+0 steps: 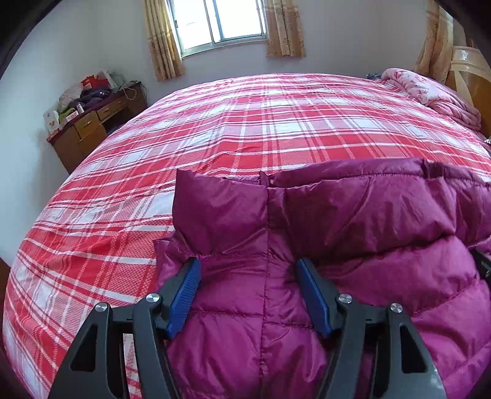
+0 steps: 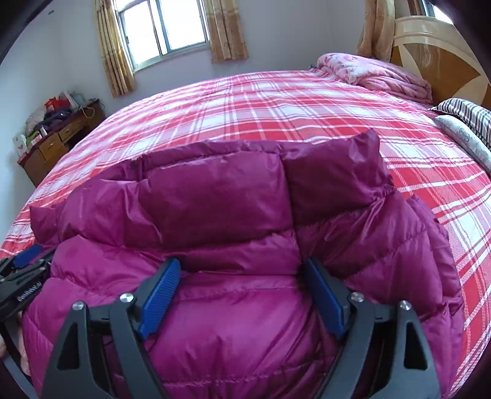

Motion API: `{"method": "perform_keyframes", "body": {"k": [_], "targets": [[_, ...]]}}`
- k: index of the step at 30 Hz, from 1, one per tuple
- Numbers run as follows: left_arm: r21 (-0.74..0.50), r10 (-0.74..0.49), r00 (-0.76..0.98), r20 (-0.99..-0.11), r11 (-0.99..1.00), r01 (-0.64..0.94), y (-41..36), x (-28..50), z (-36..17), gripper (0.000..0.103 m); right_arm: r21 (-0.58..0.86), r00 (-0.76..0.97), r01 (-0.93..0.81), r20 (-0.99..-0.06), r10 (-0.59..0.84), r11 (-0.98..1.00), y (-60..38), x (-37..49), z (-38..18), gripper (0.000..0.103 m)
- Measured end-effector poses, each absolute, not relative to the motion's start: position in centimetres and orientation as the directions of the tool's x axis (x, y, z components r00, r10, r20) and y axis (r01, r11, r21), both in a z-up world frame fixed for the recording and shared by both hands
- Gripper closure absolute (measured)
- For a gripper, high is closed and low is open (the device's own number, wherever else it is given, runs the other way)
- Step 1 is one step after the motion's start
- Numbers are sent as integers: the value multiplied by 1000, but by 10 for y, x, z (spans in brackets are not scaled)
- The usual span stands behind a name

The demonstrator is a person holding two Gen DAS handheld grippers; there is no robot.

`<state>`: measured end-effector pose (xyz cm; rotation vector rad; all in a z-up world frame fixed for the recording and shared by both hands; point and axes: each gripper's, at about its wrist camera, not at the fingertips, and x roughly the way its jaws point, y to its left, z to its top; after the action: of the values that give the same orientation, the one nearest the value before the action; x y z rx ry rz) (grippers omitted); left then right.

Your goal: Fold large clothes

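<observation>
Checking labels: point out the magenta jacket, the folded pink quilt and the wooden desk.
magenta jacket (image 2: 221,196), right wrist view, collar panel.
pink quilt (image 2: 377,73), right wrist view, folded top.
wooden desk (image 1: 92,122), left wrist view, drawer front.

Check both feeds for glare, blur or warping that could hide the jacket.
Left wrist view: window blown out white, bed bulged by fisheye, jacket sharp and evenly lit. Right wrist view: same window glare, dark corners, jacket clear.

Bright window (image 1: 219,21) daylight, fisheye-warped edges

Plaid bedsheet (image 1: 276,129), wooden desk (image 1: 92,129), pink quilt (image 2: 377,73), window (image 1: 221,21)
</observation>
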<state>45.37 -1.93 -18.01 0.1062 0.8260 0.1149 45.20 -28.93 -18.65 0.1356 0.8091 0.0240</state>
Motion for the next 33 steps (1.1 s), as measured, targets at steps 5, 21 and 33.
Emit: {"method": "perform_keyframes", "body": {"k": [5, 21, 33], "targets": [[98, 80, 713, -696, 995, -16, -39, 438, -154, 37, 120, 686, 34, -725, 64, 992, -288, 450, -188, 17], [111, 56, 680, -731, 993, 37, -63, 451, -192, 25, 85, 666, 45, -745, 34, 995, -283, 459, -190, 17], [167, 101, 666, -739, 985, 36, -71, 453, -199, 21, 61, 659, 50, -752, 13, 997, -278, 463, -192, 16]]}}
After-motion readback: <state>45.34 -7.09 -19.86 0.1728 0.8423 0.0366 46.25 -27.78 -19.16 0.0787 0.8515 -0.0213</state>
